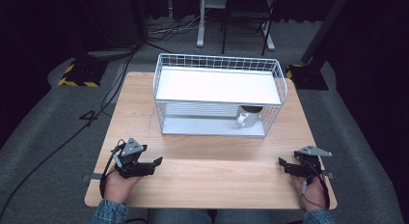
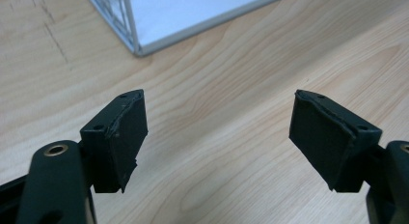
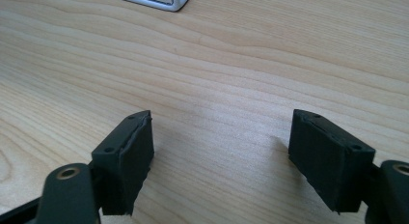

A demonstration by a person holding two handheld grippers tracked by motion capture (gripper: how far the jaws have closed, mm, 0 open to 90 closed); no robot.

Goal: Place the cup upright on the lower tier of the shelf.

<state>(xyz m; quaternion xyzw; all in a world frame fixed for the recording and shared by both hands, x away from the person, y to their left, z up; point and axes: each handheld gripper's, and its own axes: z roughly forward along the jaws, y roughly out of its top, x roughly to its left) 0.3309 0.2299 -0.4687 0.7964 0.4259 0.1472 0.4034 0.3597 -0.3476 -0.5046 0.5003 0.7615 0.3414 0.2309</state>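
With both my left gripper (image 1: 155,162) and right gripper (image 1: 281,162) wide and empty on the near desk (image 1: 212,166), I should approach the far cup (image 1: 247,117) in the wire rack (image 1: 219,60) level, clearing its shelf.

— Where is there room to move on the table (image 1: 202,171)?

— The whole near half is bare wood, open between the left gripper (image 1: 155,162) and the right gripper (image 1: 283,162), which sit well apart near the front corners.

— And what blocks the way?

— The white wire rack (image 1: 219,94) at the far middle. Its front is open under the shelf (image 1: 217,86); a small cup (image 1: 247,117) stands inside at the right.

— Beside the rack?

— Narrow strips of bare table on both sides.
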